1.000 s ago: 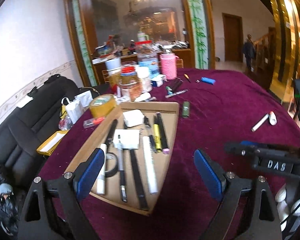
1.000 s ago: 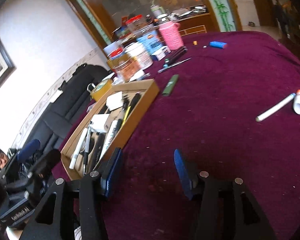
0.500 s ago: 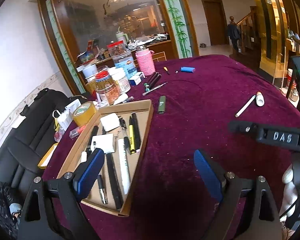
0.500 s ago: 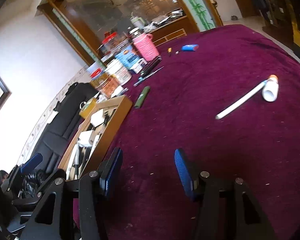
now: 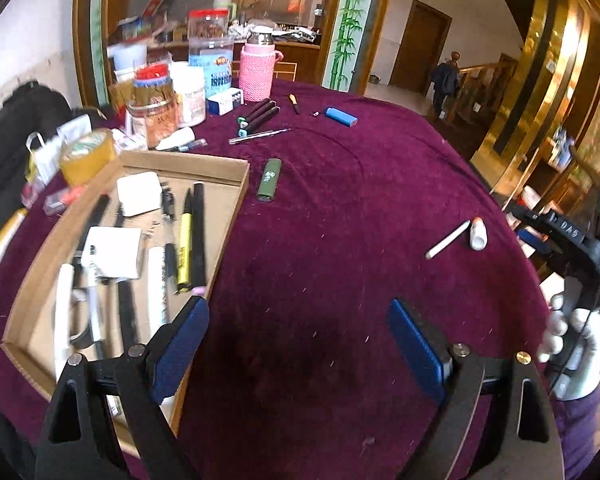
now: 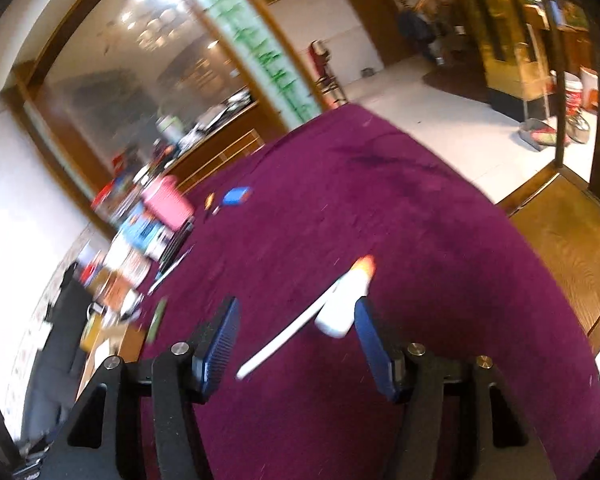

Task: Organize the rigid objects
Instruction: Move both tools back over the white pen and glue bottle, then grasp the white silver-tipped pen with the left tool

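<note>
Cardboard tray [image 5: 236, 184] at left holds pens and markers. White stick [image 6: 288, 336] and small white bottle [image 6: 342, 304] remain loose at right. Right gripper [image 6: 296, 344] opening, nothing gripped; left gripper [image 5: 298, 344] wide, empty. Partly done.

Purple-clothed table [image 5: 340, 240]: cardboard tray [image 5: 224, 236] at left edge, green lighter [image 5: 269, 179] just beside, white pen [image 5: 447, 240] and small bottle [image 5: 478, 233] toward right edge.

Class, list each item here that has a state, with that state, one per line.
left gripper: open, empty
right gripper: jaws opening, nothing gripped
cardboard tray: open-topped, holding pens
white stick: lying flat on cloth
white tube: lying beside stick
green lighter: lying outside tray
</note>
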Tool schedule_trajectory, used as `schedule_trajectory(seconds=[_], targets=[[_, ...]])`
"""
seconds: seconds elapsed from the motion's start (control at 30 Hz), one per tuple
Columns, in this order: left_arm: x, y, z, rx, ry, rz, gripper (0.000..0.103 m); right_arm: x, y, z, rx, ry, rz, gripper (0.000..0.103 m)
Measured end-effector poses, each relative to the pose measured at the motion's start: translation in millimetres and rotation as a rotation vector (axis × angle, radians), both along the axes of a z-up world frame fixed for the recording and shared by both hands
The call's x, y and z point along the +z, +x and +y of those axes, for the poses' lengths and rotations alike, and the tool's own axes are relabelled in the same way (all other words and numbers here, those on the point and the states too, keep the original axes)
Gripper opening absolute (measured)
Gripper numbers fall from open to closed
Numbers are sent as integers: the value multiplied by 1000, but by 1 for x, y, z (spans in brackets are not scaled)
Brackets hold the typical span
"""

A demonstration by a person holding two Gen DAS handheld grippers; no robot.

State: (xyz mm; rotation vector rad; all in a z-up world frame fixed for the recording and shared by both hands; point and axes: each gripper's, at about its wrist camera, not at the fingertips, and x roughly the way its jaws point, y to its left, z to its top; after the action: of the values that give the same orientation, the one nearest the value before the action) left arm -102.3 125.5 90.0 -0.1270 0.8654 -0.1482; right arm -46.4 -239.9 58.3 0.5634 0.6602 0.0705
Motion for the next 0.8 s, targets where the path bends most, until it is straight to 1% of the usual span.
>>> schedule_trajectory(seconds=[0.13,0.2,0.27,0.33,0.37,0.43,0.47,0.53,0.63,0.77,0.8], targets=[[0,25,-12,-42,-30,18,90,-11,25,-28,-70,8,18,63],[0,37,-20,-60,-9,21,90,-19,30,-40,-106,29,26,63],[-3,52,-38,-104,16,32,90,-28,33,-48,-126,52,35,63],[-10,64,-60,-159,39,46,90,-40,40,-51,-113,88,90,63],[-14,71,-74,-189,55,52,90,-43,41,-51,-100,113,96,63],[-25,81,-100,-244,82,68,90,-40,40,-49,-93,97,86,63],[-30,86,-110,-271,84,73,90,-38,40,-46,-91,73,81,63],[-33,93,-121,-294,72,67,90,-38,40,-43,-76,67,81,63],[-33,116,-118,-255,80,54,90,-44,43,-41,-55,83,108,63],[-27,169,-69,-93,86,50,90,-47,43,-44,-50,116,117,64],[-28,178,-61,-71,92,55,90,-47,43,-43,-49,116,116,64]])
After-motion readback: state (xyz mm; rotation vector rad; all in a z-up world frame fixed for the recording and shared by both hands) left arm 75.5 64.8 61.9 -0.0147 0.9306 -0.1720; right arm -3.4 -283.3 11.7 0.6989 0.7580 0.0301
